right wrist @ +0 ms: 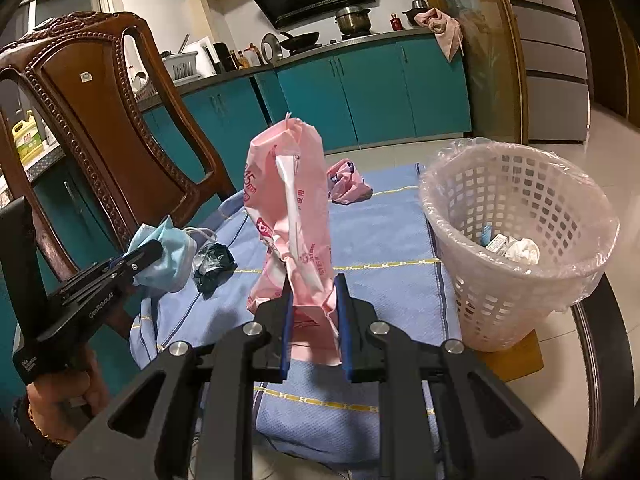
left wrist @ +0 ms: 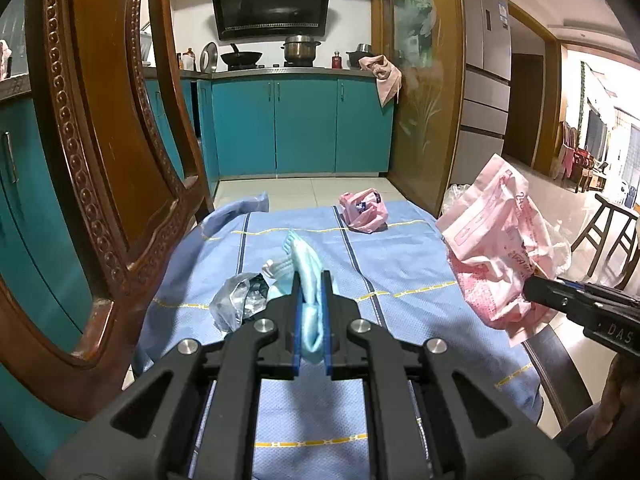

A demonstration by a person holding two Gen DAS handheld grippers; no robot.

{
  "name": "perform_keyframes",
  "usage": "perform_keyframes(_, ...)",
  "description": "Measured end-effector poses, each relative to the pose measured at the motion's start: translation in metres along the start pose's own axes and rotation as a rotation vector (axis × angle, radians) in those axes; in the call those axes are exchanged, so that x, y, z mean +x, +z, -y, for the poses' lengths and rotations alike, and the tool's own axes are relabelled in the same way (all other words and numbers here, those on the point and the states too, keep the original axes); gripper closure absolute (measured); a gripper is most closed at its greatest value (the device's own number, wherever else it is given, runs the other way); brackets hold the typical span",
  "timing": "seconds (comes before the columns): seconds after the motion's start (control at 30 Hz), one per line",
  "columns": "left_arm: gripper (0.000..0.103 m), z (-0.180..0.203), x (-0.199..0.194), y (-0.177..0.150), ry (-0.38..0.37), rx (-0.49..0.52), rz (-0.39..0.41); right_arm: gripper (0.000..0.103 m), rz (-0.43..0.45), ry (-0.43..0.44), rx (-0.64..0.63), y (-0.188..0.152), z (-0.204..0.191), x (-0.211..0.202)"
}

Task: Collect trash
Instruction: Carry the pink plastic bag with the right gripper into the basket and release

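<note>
Trash lies across a blue woven tablecloth (left wrist: 400,264) with yellow dashed stripes. At left of the right wrist view, the left gripper (left wrist: 311,280) pinches a soft pale-blue face mask (left wrist: 308,276), its blue pads narrow around the folded fabric. Just beside it sits a crumpled dark foil wrapper (right wrist: 212,262). At centre, the right gripper (right wrist: 313,284) clamps a creased pink plastic package (right wrist: 288,208), standing upright. Behind it, a smaller pink wrapper (right wrist: 346,184) rests near the cloth's far edge. At right, a white lattice basket (right wrist: 480,280) with a clear liner holds paper scraps (right wrist: 516,248); open cloth lies between package and basket.
</note>
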State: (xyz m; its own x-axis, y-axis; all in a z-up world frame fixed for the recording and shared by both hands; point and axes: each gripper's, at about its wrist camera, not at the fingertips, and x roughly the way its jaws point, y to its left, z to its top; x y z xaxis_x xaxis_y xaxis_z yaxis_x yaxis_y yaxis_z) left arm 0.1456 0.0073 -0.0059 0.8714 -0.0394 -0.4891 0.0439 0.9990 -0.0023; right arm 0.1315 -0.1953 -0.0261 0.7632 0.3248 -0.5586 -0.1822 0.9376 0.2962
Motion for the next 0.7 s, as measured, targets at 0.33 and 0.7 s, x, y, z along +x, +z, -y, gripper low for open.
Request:
perform_keyframes(0.33, 0.094, -0.001, 0.001, 0.001, -0.001, 0.003, -0.005, 0.080, 0.276, -0.250, 0.088, 0.053, 0.059, -0.031)
perform_keyframes(0.7, 0.094, 0.007, 0.003, -0.004, -0.014, 0.041, -0.021, 0.012, 0.301, -0.259, 0.477, 0.026, 0.137, -0.049)
